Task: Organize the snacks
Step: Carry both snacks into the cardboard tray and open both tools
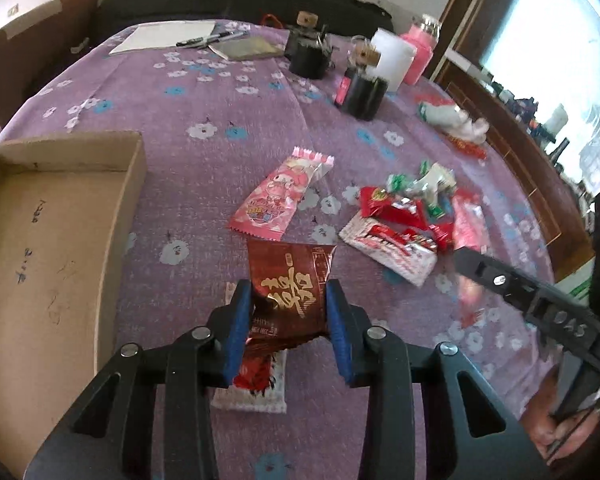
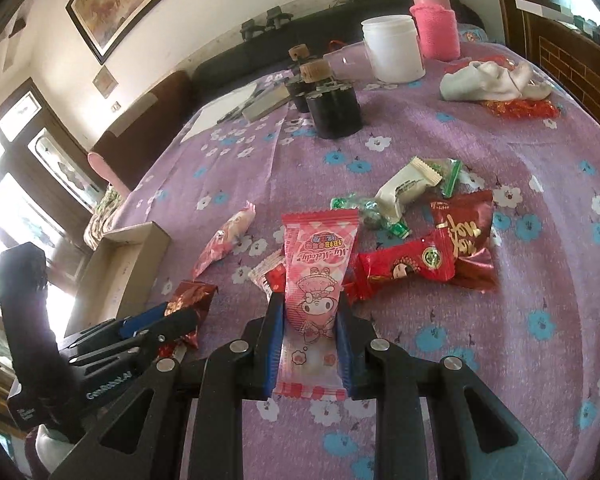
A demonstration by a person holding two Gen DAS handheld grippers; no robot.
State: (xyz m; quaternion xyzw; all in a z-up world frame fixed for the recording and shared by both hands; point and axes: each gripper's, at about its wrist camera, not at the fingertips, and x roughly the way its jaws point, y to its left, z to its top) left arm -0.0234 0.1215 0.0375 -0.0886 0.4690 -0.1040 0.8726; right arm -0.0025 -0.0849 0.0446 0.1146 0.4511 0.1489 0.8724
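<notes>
My left gripper (image 1: 288, 292) is shut on a dark red snack packet with gold lettering (image 1: 290, 280), held above the purple flowered cloth; it also shows in the right wrist view (image 2: 190, 300). My right gripper (image 2: 310, 304) is shut on a pink My Melody packet (image 2: 316, 276). Another pink packet (image 1: 280, 196) lies ahead of the left gripper. A pile of red, white and green snacks (image 1: 408, 216) lies to its right, also in the right wrist view (image 2: 420, 232). An open cardboard box (image 1: 48, 248) sits at the left.
Black pots with corks (image 2: 334, 108), a white tub (image 2: 394, 50), a pink bottle (image 2: 436, 28) and a white cloth (image 2: 488, 82) stand at the far side. Paper, pens and a notebook (image 1: 204, 40) lie at the back. A red-white packet (image 1: 256, 388) lies under the left gripper.
</notes>
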